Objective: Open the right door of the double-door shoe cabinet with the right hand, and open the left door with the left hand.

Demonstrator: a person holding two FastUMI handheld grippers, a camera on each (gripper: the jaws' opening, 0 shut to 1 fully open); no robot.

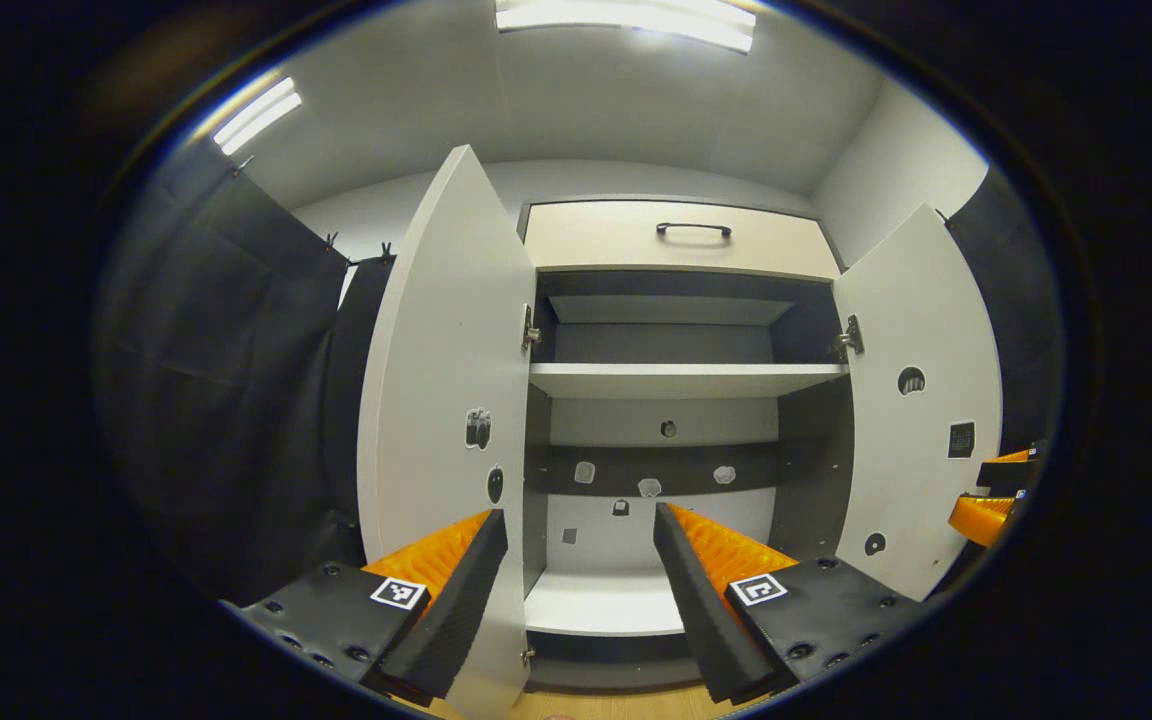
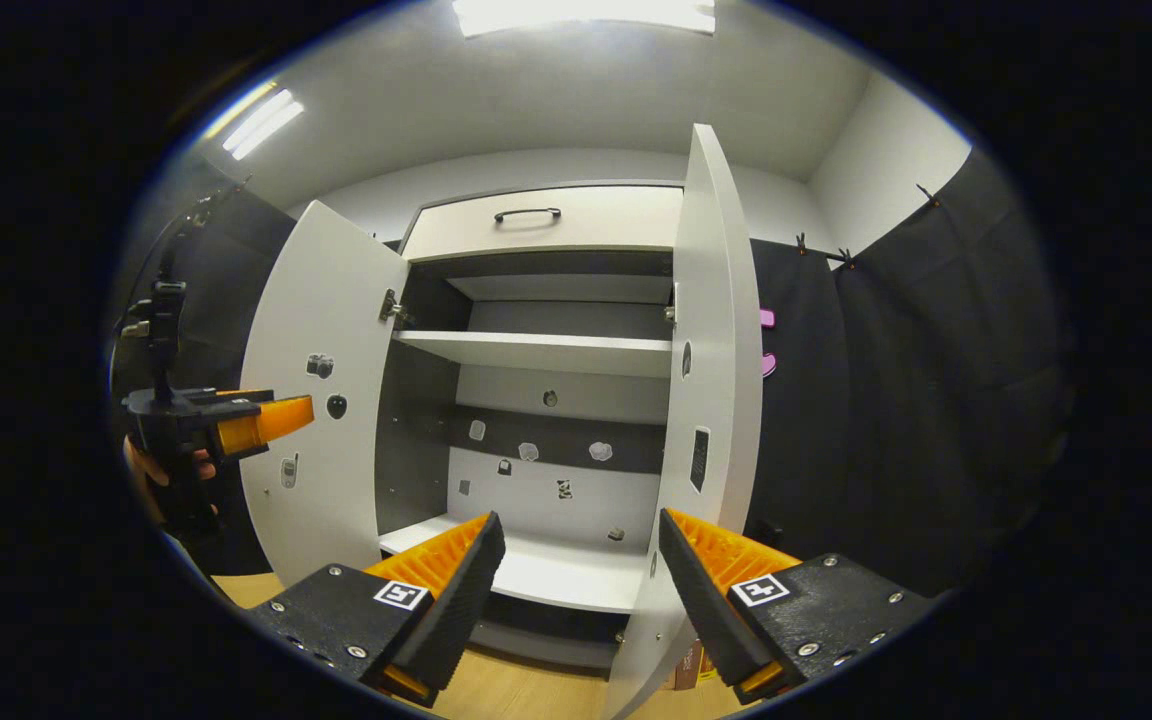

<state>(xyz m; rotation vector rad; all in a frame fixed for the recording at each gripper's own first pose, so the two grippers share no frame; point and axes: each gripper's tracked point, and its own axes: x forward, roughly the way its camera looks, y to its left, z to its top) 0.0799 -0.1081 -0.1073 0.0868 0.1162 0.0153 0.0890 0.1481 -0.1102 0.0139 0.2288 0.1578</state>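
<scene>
left gripper (image 1: 581,560): your fingers are spread wide, nothing between them but air; the left door's free edge sits just inside your left finger, contact unclear.
right gripper (image 2: 581,565): fingers apart too, empty; the right door's edge comes down just inside your right finger, can't tell if it touches.
left door (image 1: 446,380): swung well out from the shoe cabinet (image 1: 681,235), hinges exposed.
right door (image 2: 716,370): also swung out, seen nearly edge-on between your fingers.
interior: shelf (image 1: 681,378) bare, ahead beyond your fingertips.
progress: both doors look open, so the task reads as essentially done.
left to do: at most, pull your grippers clear.
</scene>
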